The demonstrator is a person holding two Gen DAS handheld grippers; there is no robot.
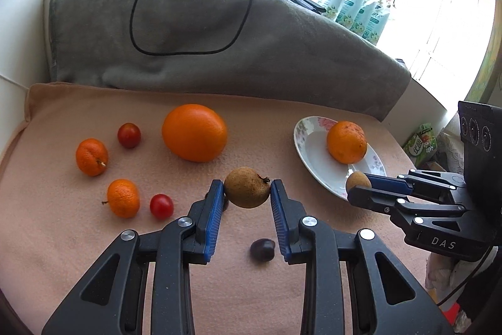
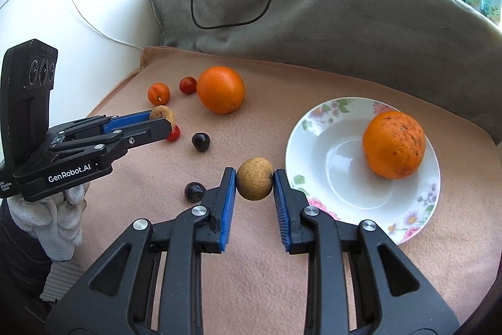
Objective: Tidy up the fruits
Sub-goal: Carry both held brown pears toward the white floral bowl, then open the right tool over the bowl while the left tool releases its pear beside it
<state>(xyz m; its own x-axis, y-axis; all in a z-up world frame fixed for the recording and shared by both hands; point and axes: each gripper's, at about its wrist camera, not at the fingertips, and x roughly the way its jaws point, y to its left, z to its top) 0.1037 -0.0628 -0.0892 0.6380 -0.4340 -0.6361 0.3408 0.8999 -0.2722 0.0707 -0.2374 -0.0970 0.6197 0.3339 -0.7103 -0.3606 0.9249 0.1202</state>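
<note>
Because each small brown fruit (image 1: 247,187) looks light, firm and round enough to roll, gripping across its middle suits, as the left gripper (image 1: 247,193) and right gripper (image 2: 254,184) each pinch one above the cloth (image 1: 62,225), near the plate (image 2: 417,209).

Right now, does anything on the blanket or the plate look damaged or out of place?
The orange on the floral plate looks rough, with brownish speckled blemishes, unlike the smooth large orange on the blanket. Nothing looks spilled. Each gripper, left and right, simply holds a small brown fruit.
</note>
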